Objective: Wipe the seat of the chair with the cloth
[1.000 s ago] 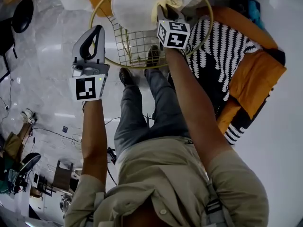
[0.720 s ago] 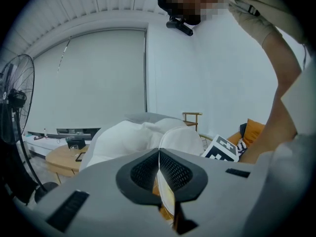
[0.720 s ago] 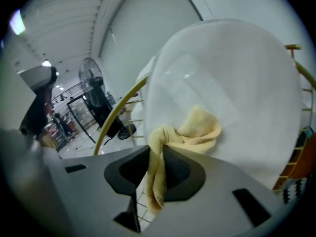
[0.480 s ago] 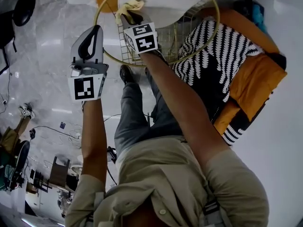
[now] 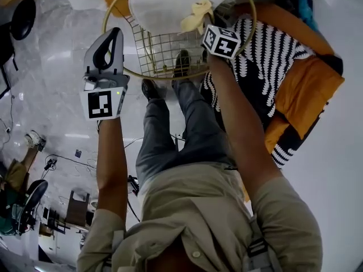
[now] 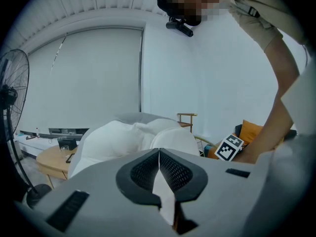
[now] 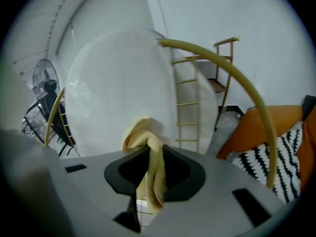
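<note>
The chair has a round white seat cushion (image 5: 170,4) inside a gold wire frame (image 5: 142,72). A yellow cloth (image 5: 197,16) lies bunched on the cushion's right part, and my right gripper (image 5: 201,24) is shut on it. In the right gripper view the twisted cloth (image 7: 142,135) sticks out between the jaws of the right gripper (image 7: 152,174), against the white cushion (image 7: 113,93), with the gold rim (image 7: 237,78) arching to the right. My left gripper (image 5: 112,38) hangs over the floor left of the chair. Its jaws (image 6: 159,162) are shut with nothing between them.
A black-and-white striped cushion (image 5: 261,61) and an orange cushion (image 5: 306,89) lie right of the chair. The person's shoes (image 5: 182,66) stand under the wire frame. The left gripper view shows a white beanbag (image 6: 128,137), a wooden table (image 6: 52,159) and a fan (image 6: 10,98).
The right gripper carried the cloth left across the cushion, then back to the cushion's right part. The left gripper stayed where it was.
</note>
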`<state>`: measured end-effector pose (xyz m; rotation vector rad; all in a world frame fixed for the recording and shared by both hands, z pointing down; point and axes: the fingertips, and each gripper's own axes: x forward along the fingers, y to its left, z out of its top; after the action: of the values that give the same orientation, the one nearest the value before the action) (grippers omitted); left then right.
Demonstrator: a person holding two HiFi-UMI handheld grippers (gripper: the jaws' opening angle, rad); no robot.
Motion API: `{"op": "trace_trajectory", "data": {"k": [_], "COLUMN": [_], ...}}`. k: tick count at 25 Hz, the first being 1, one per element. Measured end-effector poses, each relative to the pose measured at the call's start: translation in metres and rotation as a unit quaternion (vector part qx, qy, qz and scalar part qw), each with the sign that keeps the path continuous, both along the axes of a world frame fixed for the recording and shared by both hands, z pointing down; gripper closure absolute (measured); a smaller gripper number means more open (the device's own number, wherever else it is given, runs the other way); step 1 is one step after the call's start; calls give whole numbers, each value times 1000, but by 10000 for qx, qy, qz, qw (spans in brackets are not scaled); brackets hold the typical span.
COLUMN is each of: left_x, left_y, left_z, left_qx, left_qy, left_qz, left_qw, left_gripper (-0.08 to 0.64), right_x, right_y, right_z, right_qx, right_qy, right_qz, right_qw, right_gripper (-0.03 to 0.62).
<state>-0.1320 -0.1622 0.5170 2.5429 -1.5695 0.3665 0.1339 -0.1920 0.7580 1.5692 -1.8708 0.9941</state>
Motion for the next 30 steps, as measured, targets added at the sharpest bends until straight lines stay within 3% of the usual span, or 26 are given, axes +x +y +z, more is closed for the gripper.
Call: {"op": "trace_trajectory", "data": {"k": [2, 4, 9, 12, 15, 17, 19, 23, 26, 30], "left_x": [2, 4, 5, 0, -9, -12, -15, -24, -26, -24], "left_y": [-1, -1, 4, 3, 10, 12, 14, 23, 22, 22], "left_z": [1, 4, 9, 7, 18, 18, 17, 29, 30, 34], "left_qx": [-24, -45, -65, -47, -134, -135, -143, -211, -196, -237], "left_qy": [13, 19, -83, 20, -202, -115, 0, -124, 24, -60], "left_qz": [12, 35, 118, 16, 98, 1, -134, -99, -222, -149], "left_qw": [10000, 10000, 9999, 10000, 9997, 9998, 9998, 9997, 9996, 9996], "left_gripper": [540, 540, 540, 540, 540, 540, 540, 540, 540, 540], "right_x": [36, 52, 32, -5, -66, -113, -161, -233, -251, -234], "right_y": [1, 2, 5, 6, 6, 10, 18, 40, 55, 62], "right_z": [-3, -6, -1, 2, 6, 11, 15, 19, 25, 37], "right_qx": [50, 109, 92, 81, 59, -13, -83, -172, -230, -364], "right_qy": [108, 166, 136, -2, -244, -490, -680, -899, -949, -844], "right_qz": [435, 575, 391, 146, -332, -709, -1208, -2117, -2452, -2479], "right_qw": [9990, 9981, 9991, 9999, 9991, 9963, 9903, 9730, 9646, 9644], "right_gripper": [505, 505, 506, 506, 506, 506, 506, 506, 506, 506]}}
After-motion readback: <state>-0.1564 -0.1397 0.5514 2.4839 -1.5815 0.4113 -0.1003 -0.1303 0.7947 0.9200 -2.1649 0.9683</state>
